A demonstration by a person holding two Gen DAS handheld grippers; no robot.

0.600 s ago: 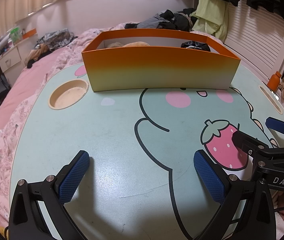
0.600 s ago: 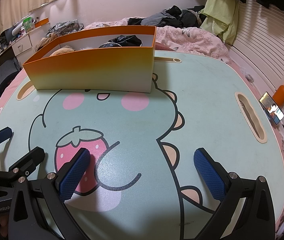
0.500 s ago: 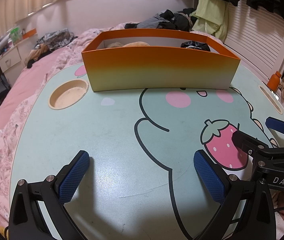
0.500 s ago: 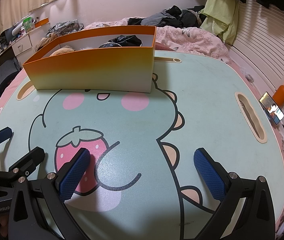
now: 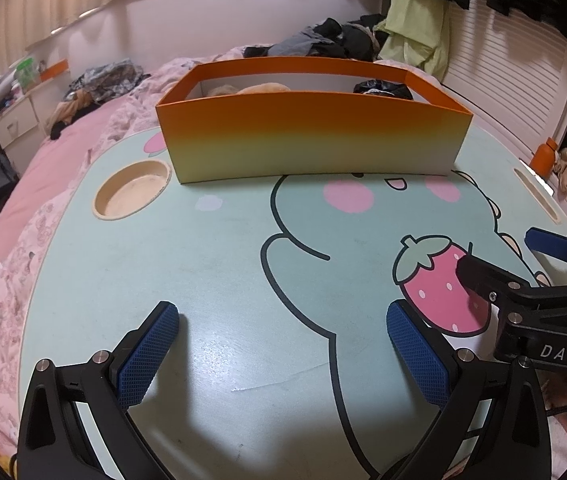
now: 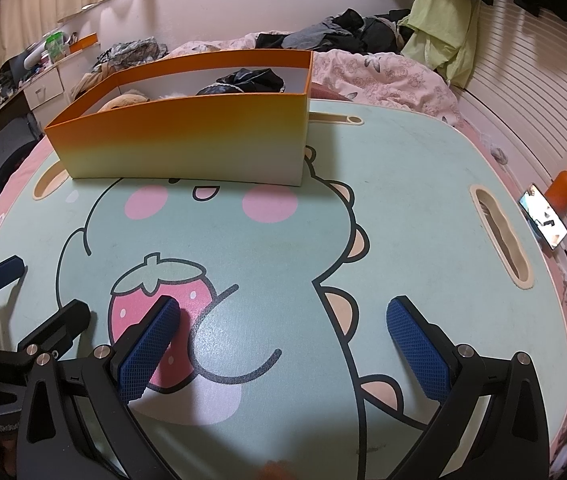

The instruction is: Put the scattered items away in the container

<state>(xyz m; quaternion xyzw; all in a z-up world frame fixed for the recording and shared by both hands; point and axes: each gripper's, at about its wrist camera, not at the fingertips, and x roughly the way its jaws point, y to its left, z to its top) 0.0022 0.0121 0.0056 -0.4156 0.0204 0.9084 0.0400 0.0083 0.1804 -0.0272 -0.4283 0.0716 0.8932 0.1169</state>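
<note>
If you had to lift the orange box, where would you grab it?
Probably the near long wall of the box, pinched over its top rim from above. The box is open-topped with thin upright walls, so one finger can slip inside and one stay outside. Aim mid-rim, between the tan item and the black item.

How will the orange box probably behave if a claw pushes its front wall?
The orange box looks like thin card, so the wall may flex. It seems light and would probably slide on the smooth table. Low and wide, it is unlikely to tip.
</note>
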